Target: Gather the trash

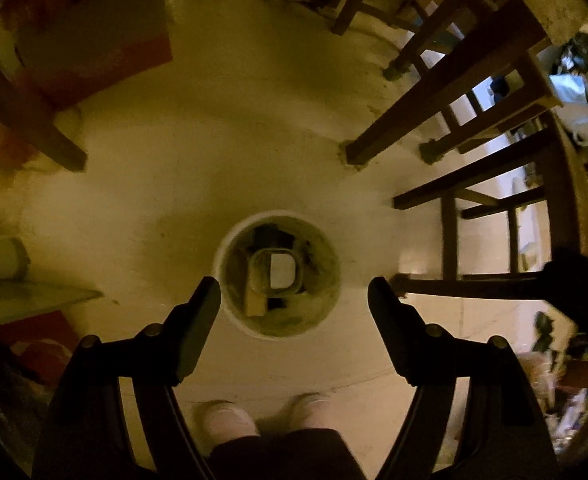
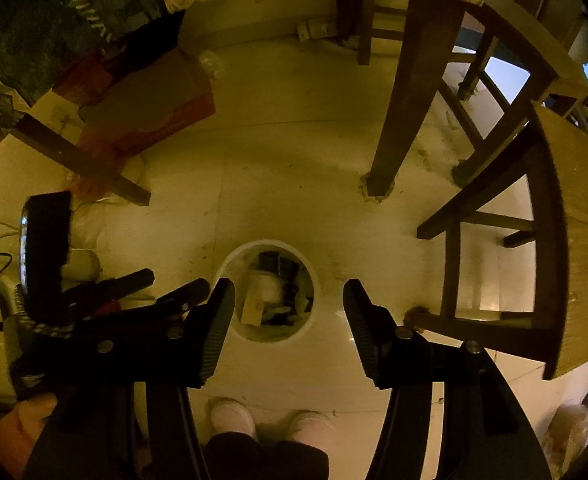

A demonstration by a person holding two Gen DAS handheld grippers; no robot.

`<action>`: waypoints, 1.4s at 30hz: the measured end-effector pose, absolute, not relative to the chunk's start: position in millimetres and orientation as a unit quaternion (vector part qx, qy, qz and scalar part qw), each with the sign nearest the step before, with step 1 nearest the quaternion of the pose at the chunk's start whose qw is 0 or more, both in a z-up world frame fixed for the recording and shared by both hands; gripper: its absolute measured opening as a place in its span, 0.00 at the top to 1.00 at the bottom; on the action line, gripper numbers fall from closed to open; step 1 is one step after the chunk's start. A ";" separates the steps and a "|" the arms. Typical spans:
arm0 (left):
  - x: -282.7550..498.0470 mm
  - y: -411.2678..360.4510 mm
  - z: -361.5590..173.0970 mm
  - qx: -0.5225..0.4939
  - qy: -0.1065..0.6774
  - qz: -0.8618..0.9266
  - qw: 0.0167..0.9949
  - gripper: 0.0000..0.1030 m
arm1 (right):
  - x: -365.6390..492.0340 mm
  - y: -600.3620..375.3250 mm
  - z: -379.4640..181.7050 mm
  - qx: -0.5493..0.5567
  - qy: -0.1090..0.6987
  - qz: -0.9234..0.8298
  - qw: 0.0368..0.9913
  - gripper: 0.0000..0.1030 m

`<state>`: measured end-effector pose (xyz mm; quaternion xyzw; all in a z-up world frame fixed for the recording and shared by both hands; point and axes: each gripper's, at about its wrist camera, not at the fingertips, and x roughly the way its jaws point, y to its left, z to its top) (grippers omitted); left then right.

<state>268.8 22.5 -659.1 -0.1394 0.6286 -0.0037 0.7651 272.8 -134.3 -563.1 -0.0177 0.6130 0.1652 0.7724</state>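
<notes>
No writing is legible. Both tongs, left [image 1: 294,296] and right [image 2: 289,300], hang released and empty above the white bin [image 1: 230,312] of trash on the floor [image 1: 214,160]. Only the right view shows the other tongs [image 2: 142,280]

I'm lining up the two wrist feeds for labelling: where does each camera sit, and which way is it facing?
Left wrist: on the left gripper, facing steeply down at the white bin on the floor; its open fingers, the person's slippers and dark trouser legs show.
Right wrist: on the right gripper, also facing steeply down at the bin; its open fingers, the slippers and the left gripper at left show.
Shared: bin with trash inside, slippers, pale floor, wooden chair legs.
</notes>
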 end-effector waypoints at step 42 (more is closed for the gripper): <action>-119.2 2.5 15.3 -0.029 0.190 -0.003 0.981 0.07 | -19.3 -170.6 -3.5 0.007 0.206 0.231 0.951 0.09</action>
